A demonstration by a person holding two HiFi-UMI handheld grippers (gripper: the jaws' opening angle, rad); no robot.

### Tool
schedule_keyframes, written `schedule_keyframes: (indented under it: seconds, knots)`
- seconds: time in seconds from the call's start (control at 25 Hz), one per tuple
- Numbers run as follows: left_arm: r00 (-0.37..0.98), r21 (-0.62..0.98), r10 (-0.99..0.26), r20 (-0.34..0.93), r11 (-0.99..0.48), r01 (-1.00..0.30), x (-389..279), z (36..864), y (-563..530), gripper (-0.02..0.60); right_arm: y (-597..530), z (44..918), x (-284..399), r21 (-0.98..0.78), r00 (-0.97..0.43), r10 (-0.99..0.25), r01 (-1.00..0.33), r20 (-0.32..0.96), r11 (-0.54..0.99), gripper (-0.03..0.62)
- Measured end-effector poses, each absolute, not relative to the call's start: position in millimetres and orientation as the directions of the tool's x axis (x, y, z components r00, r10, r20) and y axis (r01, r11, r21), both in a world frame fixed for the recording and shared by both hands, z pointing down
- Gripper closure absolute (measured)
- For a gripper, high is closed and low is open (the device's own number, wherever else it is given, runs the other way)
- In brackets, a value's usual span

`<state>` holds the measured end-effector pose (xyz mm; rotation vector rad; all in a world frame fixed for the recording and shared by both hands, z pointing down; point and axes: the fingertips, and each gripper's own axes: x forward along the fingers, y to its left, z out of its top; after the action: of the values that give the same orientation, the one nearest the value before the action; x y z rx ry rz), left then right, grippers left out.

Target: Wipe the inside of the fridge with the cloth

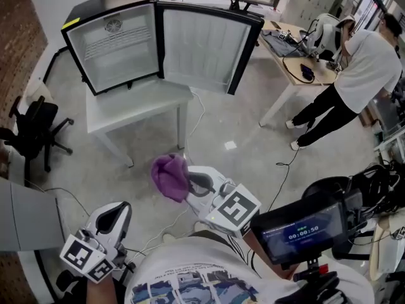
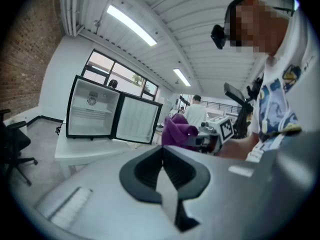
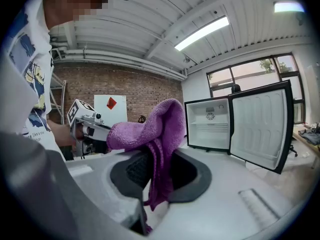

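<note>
— Cloth check: purple, bunched, clamped between the jaws of the right gripper, held low, well short of the mini fridge.
— And the left gripper?
— Jaws pressed together on nothing, hanging down at the side.
— So, by the look of it, only the approach. No wiping yet.
— Next up, probably: stepping to the white table, then reaching inside, left of the open door.
— Plenty of bare floor ahead. Worth minding the table edge, and the office chair off left.
</note>
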<state>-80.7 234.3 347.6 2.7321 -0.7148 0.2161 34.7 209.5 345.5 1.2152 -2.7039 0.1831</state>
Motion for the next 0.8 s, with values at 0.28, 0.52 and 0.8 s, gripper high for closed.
schedule_keyframes:
  seconds: [0.28, 0.52, 0.8]
  knots:
    - [0.867, 0.252, -0.447, 0.221, -0.832, -0.494, -90.3, 348.0, 242.6, 0.577, 218.7, 339.5, 22.3, -0.035, -0.657, -0.729, -0.747, 0.192, 0.664, 0.526]
    - [0.871, 0.255, -0.437, 0.224, -0.836, -0.485, -95.7, 356.2, 248.8, 0.577, 224.0, 343.8, 14.8, -0.022, -0.653, -0.733, -0.75, 0.192, 0.662, 0.527]
    - [0.874, 0.263, -0.43, 0.226, -0.837, -0.48, -103.6, 359.3, 257.4, 0.577, 232.3, 345.6, 6.4, -0.015, -0.648, -0.734, -0.751, 0.201, 0.66, 0.528]
